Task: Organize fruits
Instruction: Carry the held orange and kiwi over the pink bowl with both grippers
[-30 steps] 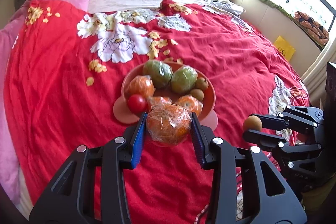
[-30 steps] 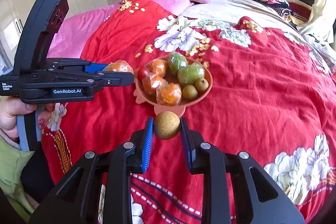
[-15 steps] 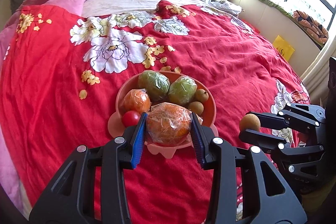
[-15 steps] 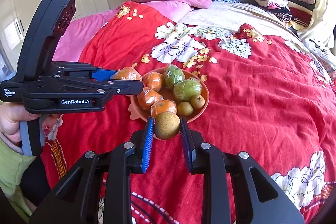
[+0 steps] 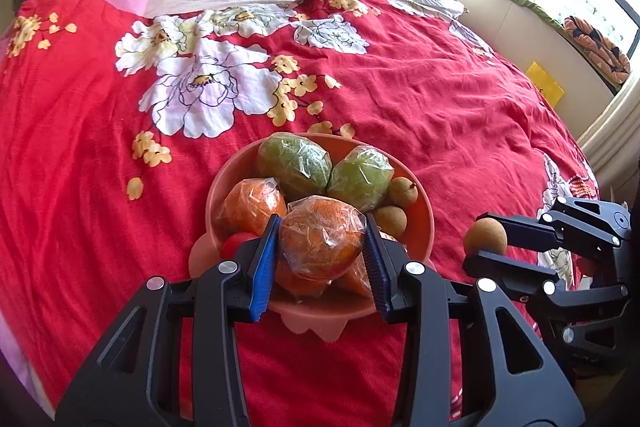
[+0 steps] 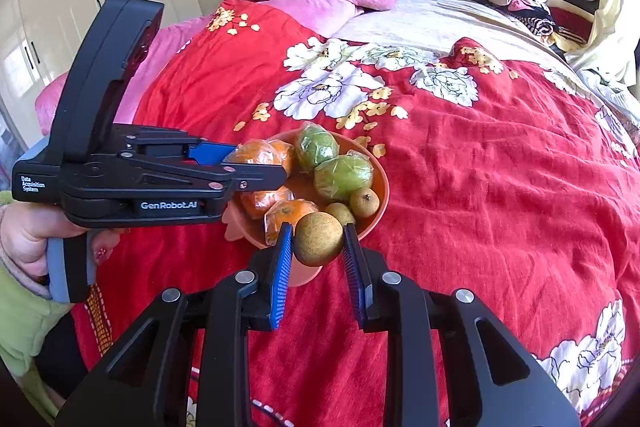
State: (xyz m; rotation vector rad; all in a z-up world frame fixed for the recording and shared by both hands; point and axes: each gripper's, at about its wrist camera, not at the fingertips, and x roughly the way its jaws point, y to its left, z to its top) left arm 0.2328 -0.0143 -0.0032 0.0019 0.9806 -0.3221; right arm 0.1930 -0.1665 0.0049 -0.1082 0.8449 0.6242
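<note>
Red floral bedspread (image 5: 440,99) carries our nearly full bowl (image 5: 420,227) at frame centre; left tongs (image 5: 322,241) clamp a wrapped orange (image 5: 320,235), right tongs (image 6: 318,241) a brown fruit (image 6: 318,239), both unplaced.

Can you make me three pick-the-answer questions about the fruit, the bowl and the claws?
1. Where does the round orange-pink plastic bowl sit?
A. on the red flowered bedspread
B. on a wooden floor
C. on a windowsill

2. How many green plastic-wrapped fruits lie in the bowl?
A. none
B. two
C. five

3. What is the right claw doing?
A. hanging open and empty
B. gripping a red tomato
C. gripping a round brown fruit

Answers:
1. A, as red flowered cloth surrounds the bowl on every side.
2. B, as two green wrapped fruits sit side by side at the bowl's far side.
3. C, as both blue pads press the brown fruit, while the left claw grips a plastic-wrapped orange.
</note>
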